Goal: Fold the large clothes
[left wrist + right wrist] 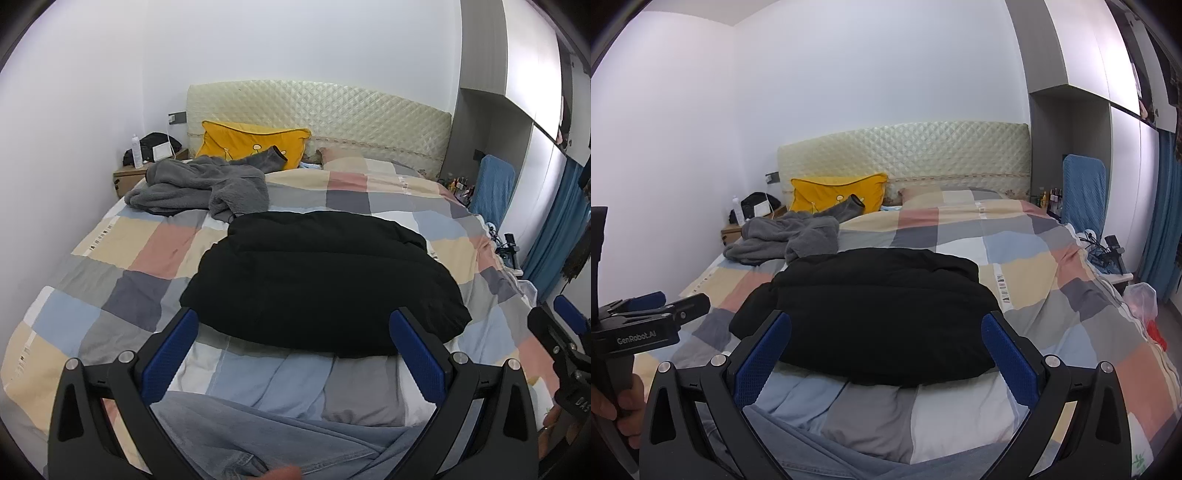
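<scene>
Black garment [317, 284] folded on bed

A home bedroom is shown: a bed [122, 258] covered by a checked quilt, a quilted headboard [317, 110], a yellow pillow [251, 142], a wooden nightstand [127, 177] and built-in wardrobes [1126, 184].

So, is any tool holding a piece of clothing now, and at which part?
Nothing is held. Both the left tool and the right tool are open above the bed's near edge, short of the black garment.
</scene>
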